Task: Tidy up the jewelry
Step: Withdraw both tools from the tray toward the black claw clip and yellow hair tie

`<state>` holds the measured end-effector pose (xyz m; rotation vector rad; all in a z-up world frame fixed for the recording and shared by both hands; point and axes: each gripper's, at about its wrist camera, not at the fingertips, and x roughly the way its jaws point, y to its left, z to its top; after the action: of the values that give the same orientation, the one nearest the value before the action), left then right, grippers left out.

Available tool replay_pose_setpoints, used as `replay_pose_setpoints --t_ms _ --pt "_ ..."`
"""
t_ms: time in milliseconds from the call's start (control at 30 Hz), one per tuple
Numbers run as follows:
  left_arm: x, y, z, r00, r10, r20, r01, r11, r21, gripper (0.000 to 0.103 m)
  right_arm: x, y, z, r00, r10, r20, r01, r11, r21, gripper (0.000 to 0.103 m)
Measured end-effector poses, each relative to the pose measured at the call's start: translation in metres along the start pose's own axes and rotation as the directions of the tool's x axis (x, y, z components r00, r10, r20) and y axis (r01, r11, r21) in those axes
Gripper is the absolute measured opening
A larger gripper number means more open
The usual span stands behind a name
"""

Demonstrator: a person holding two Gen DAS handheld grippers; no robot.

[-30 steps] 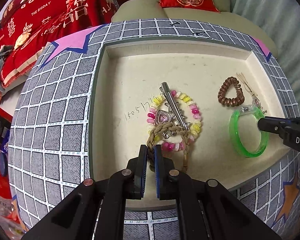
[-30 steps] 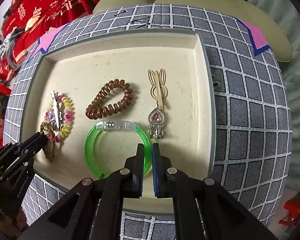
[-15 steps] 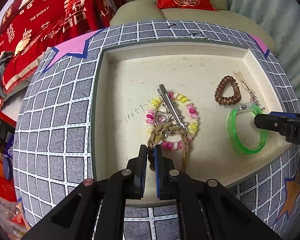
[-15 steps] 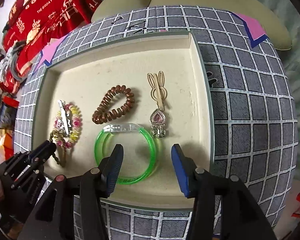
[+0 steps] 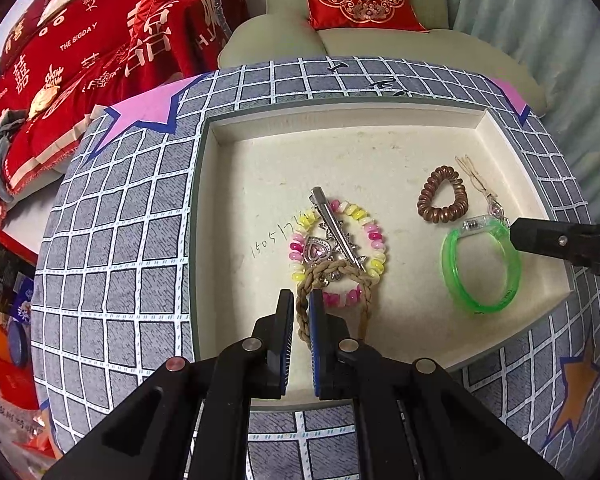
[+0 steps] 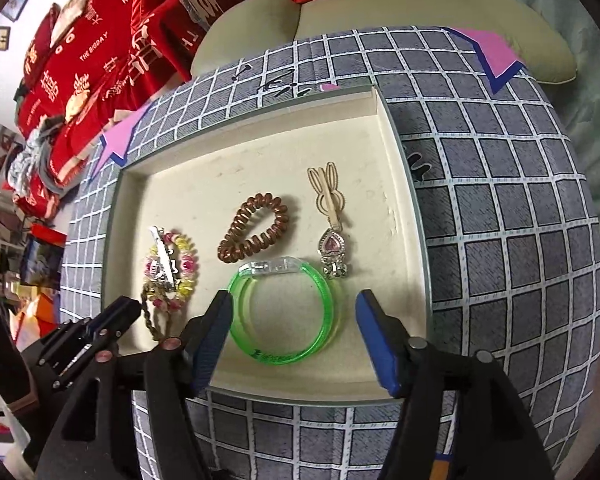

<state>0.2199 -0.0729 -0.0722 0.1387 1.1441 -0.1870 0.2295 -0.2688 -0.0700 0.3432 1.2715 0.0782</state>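
cream tray (image 5: 260,152) on checked cloth. left gripper (image 5: 299,316) pinches braided cord bracelet (image 5: 302,312) near tray's front edge: soft, light. right gripper (image 6: 292,320), just opening, spread empty around green bangle (image 6: 280,316): stiff, slippery; grip across rim.

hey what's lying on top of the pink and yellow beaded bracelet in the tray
On the beaded bracelet lie a silver hair clip with a pink heart charm, and a braided rope bracelet crossing its near edge. The beads beneath them are covered.

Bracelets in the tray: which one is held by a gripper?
The braided rope bracelet: the left gripper is shut on its cord. The green bangle lies free below the open right gripper.
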Motion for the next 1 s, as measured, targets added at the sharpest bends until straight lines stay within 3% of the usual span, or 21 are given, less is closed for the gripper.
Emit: replay_pose_setpoints --t_ms 233,300,333,367,567,633,767,1000 --pt "-0.006 0.004 -0.002 1.000 -0.004 0.006 0.005 1.000 -0.011 0.019 -0.010 0.003 -0.001 0.999 0.018 0.034 -0.019 0.999 0.026 0.080" --pt "-0.008 0.005 -0.003 1.000 -0.005 0.009 0.005 1.000 -0.017 0.086 -0.011 0.003 -0.002 0.999 0.029 0.037 -0.030 0.999 0.037 0.080" --pt "-0.012 0.005 -0.003 1.000 0.011 0.022 -0.010 1.000 -0.027 0.103 -0.012 0.002 -0.002 0.999 0.034 0.038 -0.035 0.999 0.042 0.080" --pt "-0.017 0.006 -0.004 0.998 0.023 0.059 -0.021 0.999 -0.030 0.103 -0.013 0.002 -0.003 0.999 0.034 0.040 -0.035 0.998 0.043 0.081" --pt "-0.023 0.005 -0.002 0.997 0.029 0.073 -0.028 0.999 -0.019 0.103 -0.017 0.005 -0.009 0.998 0.038 0.057 -0.041 0.998 0.051 0.083" --pt "-0.027 0.007 -0.003 0.997 0.027 0.073 -0.026 0.999 -0.023 0.103 -0.021 0.006 -0.014 0.996 0.046 0.075 -0.050 0.997 0.053 0.103" --pt "-0.034 0.009 -0.010 0.997 0.033 0.073 -0.031 0.999 -0.024 0.103 -0.034 0.009 -0.022 0.990 0.036 0.135 -0.042 0.998 0.041 0.103" --pt "-0.052 0.009 -0.029 0.997 0.027 0.074 -0.025 0.999 -0.025 0.103 -0.047 0.007 -0.033 0.991 0.038 0.132 -0.047 0.997 0.067 0.103"
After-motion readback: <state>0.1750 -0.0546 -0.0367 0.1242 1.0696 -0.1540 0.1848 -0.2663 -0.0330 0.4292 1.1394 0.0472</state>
